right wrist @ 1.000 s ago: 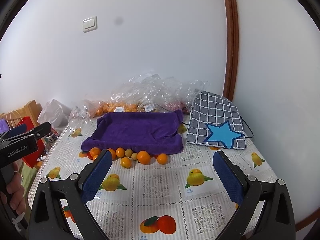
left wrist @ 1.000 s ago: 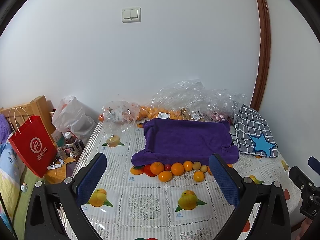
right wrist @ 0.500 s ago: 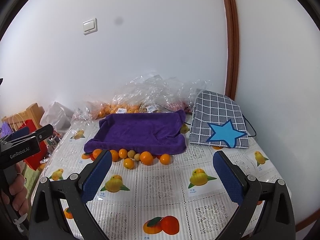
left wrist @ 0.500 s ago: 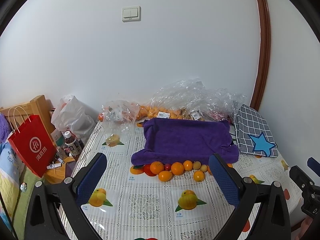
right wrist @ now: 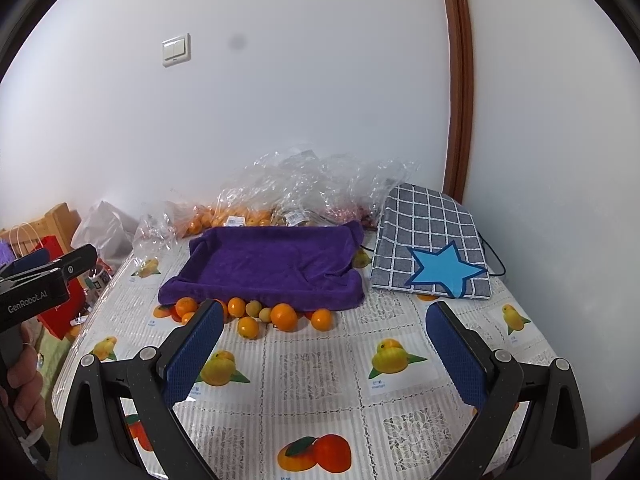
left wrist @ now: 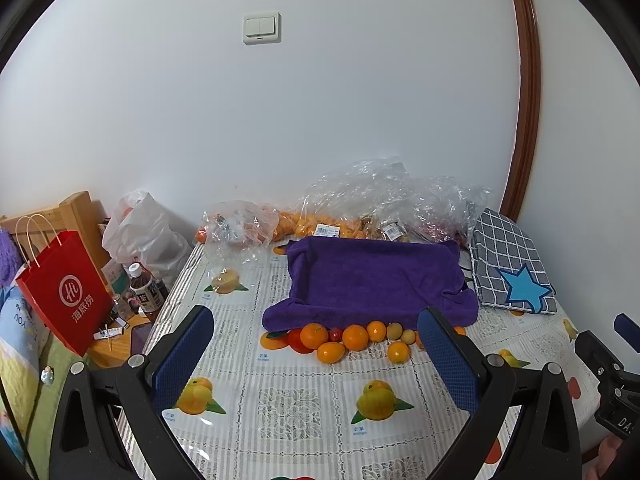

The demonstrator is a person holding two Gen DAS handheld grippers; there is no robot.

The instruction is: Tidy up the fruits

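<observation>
Right gripper (right wrist: 320, 352) has edged nearer the oranges (right wrist: 276, 316), fingers (right wrist: 192, 354) apart

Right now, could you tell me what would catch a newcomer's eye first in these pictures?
A purple towel draped over a tray sits mid-table, with a row of loose oranges along its near edge. To its right lies a grey checked cushion with a blue star. Both open claws, left and right, hover empty in front.

Fruit behind left claw (left wrist: 316, 354) pad: partly hidden
Bagged fruit (left wrist: 320, 226): blurred by crinkled plastic
Under purple towel (right wrist: 272, 264): covered
Bottle (left wrist: 144, 290) label: unreadable
</observation>
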